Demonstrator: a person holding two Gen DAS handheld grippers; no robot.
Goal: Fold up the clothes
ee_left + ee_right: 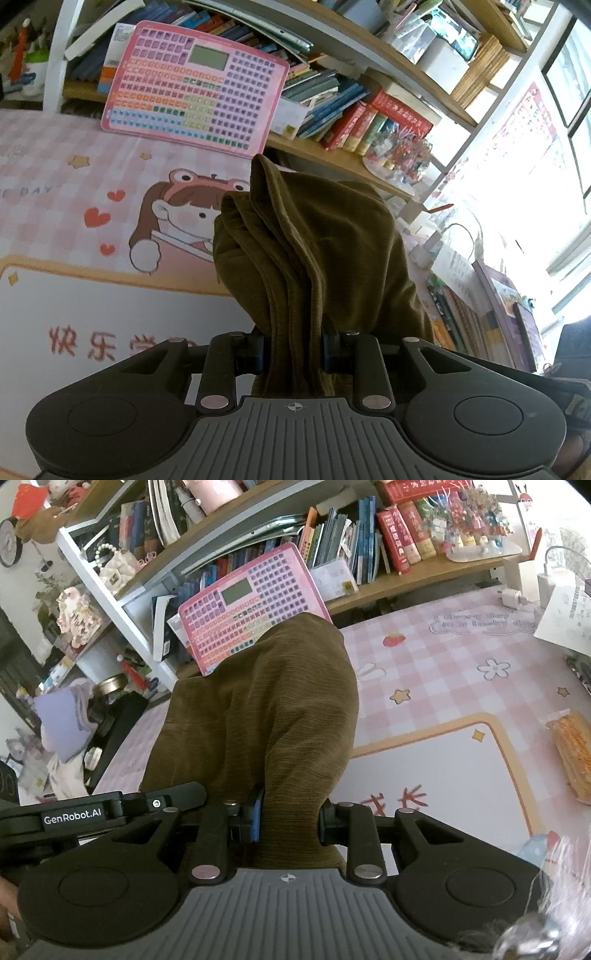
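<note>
A: The olive-brown corduroy garment (317, 236) is hanging bunched between both grippers, its long axis running away from each camera toward the bookshelf (369, 155); in the left wrist view its folded edges are standing upright in several stacked layers.

B: And the grip? I am seeing the left gripper (291, 347) clamping on those layers, the cloth filling the gap between the pads.

A: Yes, and the right gripper (290, 821) is pinching a thick roll of the same garment (266, 709), the fabric spreading wide past the jaws and tapering to a rounded end near the pink button board (251, 605).

B: What room is lying around it?

A: The pink checked desk mat (443, 672) is lying bare to the right of the cloth in the right wrist view, with its white panel (424, 775) just beside the garment. An orange-topped block (570, 753) is sitting at the mat's right edge, well apart.

B: The left wrist view is showing the mat's cartoon girl (173, 221) left of the cloth, which the other view is not showing; the right wrist view alone is showing the lilac bundle (66, 720) off the desk's left side
</note>
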